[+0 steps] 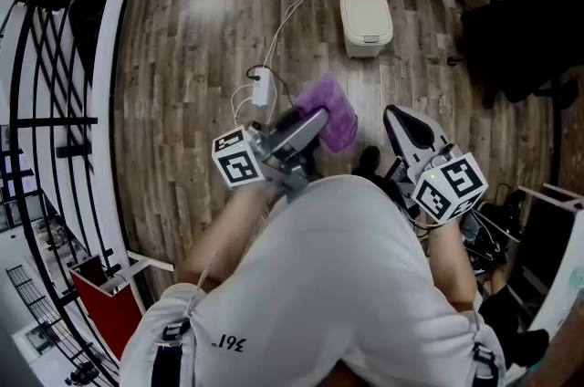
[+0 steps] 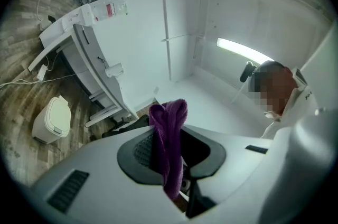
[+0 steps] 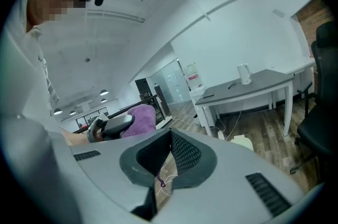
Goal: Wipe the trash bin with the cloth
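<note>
while the soft purple cloth [image 2: 168, 138] hangs clenched in the left gripper [image 1: 308, 122], carried ready for wiping, the right gripper [image 1: 399, 122] is closed empty; the cream lidded plastic trash bin [image 1: 367, 20] stands well ahead on the wood-plank floor [image 1: 201, 57].

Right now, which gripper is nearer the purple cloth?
Left. The left gripper is shut on the purple cloth; the right gripper, shut and empty, is apart beside it.

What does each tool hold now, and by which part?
The left tool pinches the purple cloth partway along its length, with a bunch above the jaws and one end hanging below. The right tool is shut and holds nothing.
</note>
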The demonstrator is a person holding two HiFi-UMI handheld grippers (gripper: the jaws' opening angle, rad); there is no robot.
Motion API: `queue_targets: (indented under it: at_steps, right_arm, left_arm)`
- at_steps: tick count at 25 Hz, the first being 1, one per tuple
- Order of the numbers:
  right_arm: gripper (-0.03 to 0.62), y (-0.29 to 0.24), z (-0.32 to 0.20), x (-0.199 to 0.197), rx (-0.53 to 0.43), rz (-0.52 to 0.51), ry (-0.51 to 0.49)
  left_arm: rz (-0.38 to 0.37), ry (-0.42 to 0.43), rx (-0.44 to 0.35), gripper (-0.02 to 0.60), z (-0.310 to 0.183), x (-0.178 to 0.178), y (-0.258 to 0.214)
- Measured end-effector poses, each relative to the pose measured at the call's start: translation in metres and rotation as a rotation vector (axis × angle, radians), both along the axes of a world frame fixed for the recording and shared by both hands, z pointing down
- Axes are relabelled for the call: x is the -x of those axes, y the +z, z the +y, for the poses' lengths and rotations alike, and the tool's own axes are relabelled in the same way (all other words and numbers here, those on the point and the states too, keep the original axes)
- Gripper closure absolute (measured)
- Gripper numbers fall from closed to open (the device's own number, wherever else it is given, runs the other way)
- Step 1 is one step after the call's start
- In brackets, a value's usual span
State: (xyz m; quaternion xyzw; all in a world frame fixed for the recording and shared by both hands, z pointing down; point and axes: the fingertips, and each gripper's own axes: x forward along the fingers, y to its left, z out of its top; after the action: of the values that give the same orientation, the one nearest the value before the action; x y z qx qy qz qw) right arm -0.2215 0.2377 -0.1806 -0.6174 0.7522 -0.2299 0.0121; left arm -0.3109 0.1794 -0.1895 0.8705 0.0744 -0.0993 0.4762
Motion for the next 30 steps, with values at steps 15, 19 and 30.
queue_targets:
  at_steps: [15,19,30]
  right_arm:
    - [0.364,-0.026,-0.012,0.070,-0.145,0.495,-0.233]
    - [0.364,-0.016,-0.013,0.063,-0.095,0.599,-0.175]
    - [0.364,-0.017,-0.003,0.029,-0.146,0.576,-0.076]
  left_arm:
    - [0.079,-0.001,0.016,0.508,0.005,-0.028,-0.023]
    - [0.070,0.017,-0.001,0.508,0.016,-0.043,-0.026]
    - [0.085,0.033,-0.159,0.354,0.048,-0.078,-0.045]
